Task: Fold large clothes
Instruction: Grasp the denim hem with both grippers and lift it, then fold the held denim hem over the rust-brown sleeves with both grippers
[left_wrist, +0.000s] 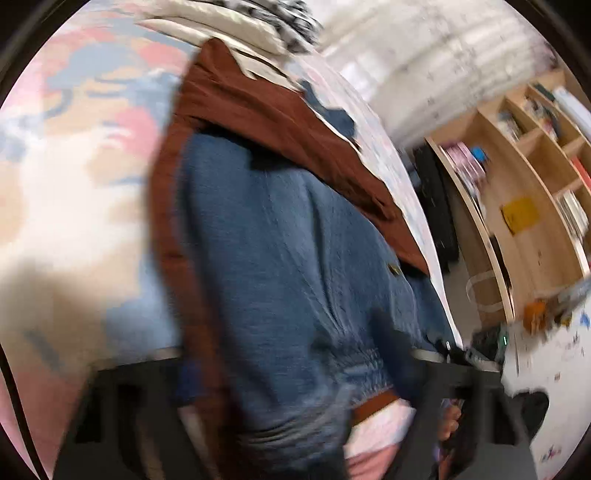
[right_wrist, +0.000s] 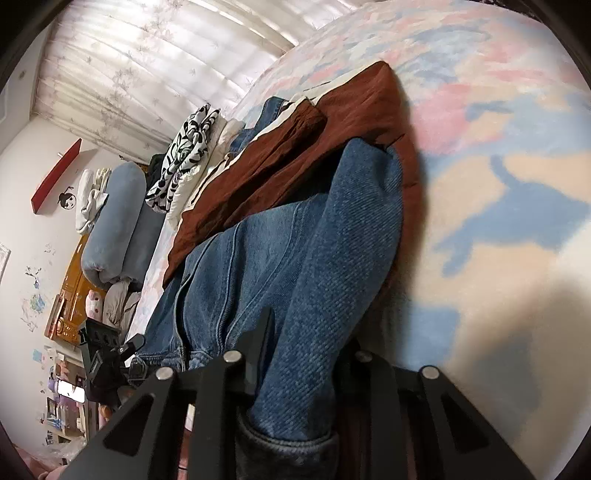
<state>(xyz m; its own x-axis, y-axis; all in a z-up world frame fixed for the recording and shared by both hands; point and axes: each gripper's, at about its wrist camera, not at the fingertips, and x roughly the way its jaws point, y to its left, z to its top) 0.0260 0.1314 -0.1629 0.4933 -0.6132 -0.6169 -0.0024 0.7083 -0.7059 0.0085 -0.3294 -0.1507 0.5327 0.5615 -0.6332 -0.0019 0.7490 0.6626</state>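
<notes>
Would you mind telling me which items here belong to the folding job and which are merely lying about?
Job:
- denim jacket, gripped by right gripper and left gripper
- brown garment under it

Lying about:
- black-and-white patterned cloth
- blue bolster
- wooden shelves

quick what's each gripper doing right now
left gripper: shut on the denim jacket
right gripper: shut on the denim jacket

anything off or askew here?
Nothing damaged or spilled. The denim jacket lies rumpled across the brown garment rather than flat on the bed cover, its sleeve bunched in the right gripper. The left wrist view is motion-blurred.
</notes>
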